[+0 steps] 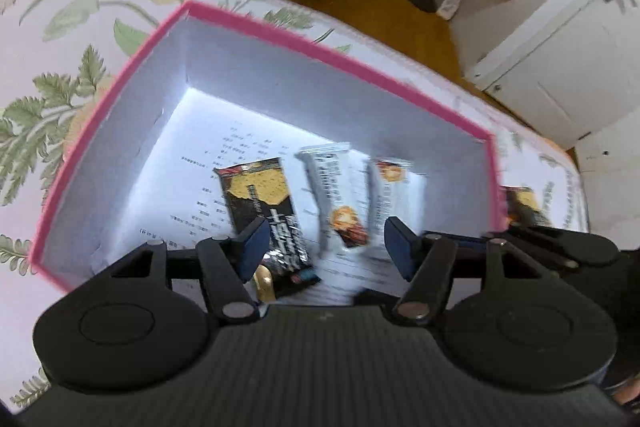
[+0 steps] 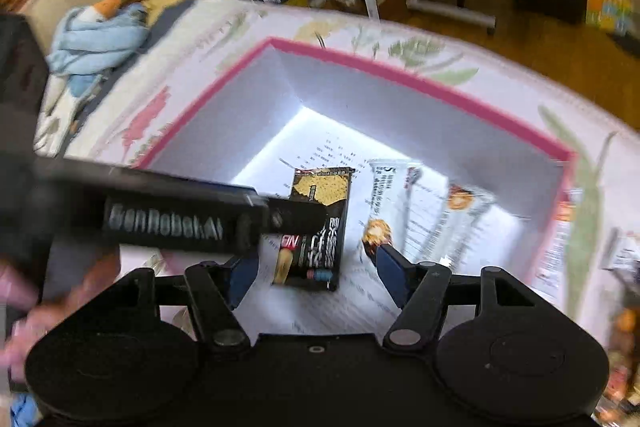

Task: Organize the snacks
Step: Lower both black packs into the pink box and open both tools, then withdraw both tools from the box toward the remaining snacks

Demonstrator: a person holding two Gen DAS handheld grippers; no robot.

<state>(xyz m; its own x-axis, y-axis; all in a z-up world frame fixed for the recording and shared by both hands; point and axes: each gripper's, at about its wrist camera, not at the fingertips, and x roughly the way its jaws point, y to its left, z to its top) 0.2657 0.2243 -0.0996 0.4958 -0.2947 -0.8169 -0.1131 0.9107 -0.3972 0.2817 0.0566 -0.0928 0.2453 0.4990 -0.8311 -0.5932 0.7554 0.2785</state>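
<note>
The left tool (image 1: 326, 247) hangs with its fingers spread wide and empty over the pink-rimmed box (image 1: 120, 75); the right tool (image 2: 318, 267) is likewise spread wide, holding nothing. On the box's printed white floor lie a black cracker packet (image 1: 264, 211) and two white snack bars (image 1: 336, 195) side by side. The box sits on a floral-cloth desk (image 1: 60, 27). Another black packet (image 1: 524, 205) lies just outside the box's right wall.

An open pink-rimmed box (image 2: 420, 87) sits on a floral cloth (image 2: 192, 67). Inside it lie a black cracker packet (image 2: 316, 223) and two white snack bars (image 2: 384, 203). The right gripper (image 2: 316, 273) hovers over the box, jaws apart and empty. The left gripper (image 2: 160, 215) reaches across the box's left wall.
</note>
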